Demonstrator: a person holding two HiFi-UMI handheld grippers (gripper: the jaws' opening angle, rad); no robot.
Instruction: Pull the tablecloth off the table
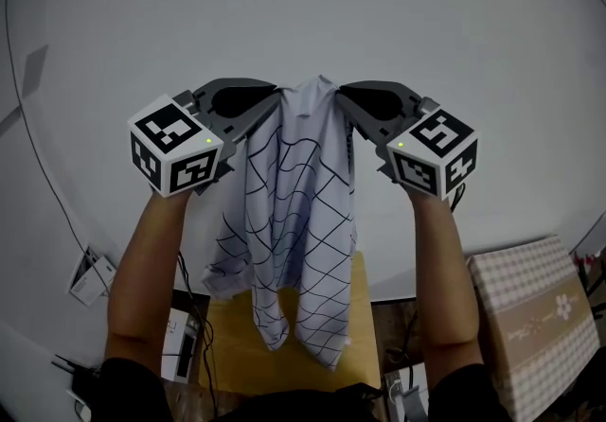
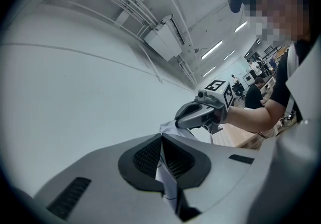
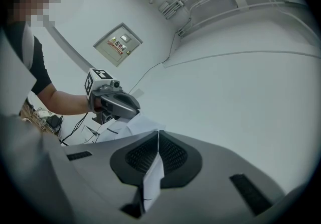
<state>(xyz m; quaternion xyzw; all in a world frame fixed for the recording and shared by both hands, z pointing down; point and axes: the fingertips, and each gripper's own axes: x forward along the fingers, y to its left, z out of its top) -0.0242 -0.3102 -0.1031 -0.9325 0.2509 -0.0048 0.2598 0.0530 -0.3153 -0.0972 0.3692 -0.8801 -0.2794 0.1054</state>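
Left gripper (image 1: 273, 98) and right gripper (image 1: 341, 95) clamped on the raised tablecloth (image 1: 294, 221)

Both grippers were held up side by side in front of a white wall (image 1: 303, 4), tips turned toward each other, each closed tight on the top edge of the tablecloth. In the left gripper view the jaws were together with a thin fold of the white cloth (image 2: 165, 180) pinched between the dark pads (image 2: 145, 157). The right gripper view showed the same: jaws together and a strip of cloth (image 3: 153, 178) nipped between the pads (image 3: 173, 155).

From that bunched top edge, between the two grippers, the tablecloth hung down in long folds, white with a pattern of thin dark lines. Its lower ends dangled in front of a yellow tabletop (image 1: 232, 344); whether they touched it could not be told.

As for containers, one showed: a checked box (image 1: 535, 325) with a small flower print stood at the lower right, well apart from the cloth. Its lid was on, so its contents were hidden.

Cables (image 1: 189, 288) and a small device (image 1: 180, 344) lay at the lower left
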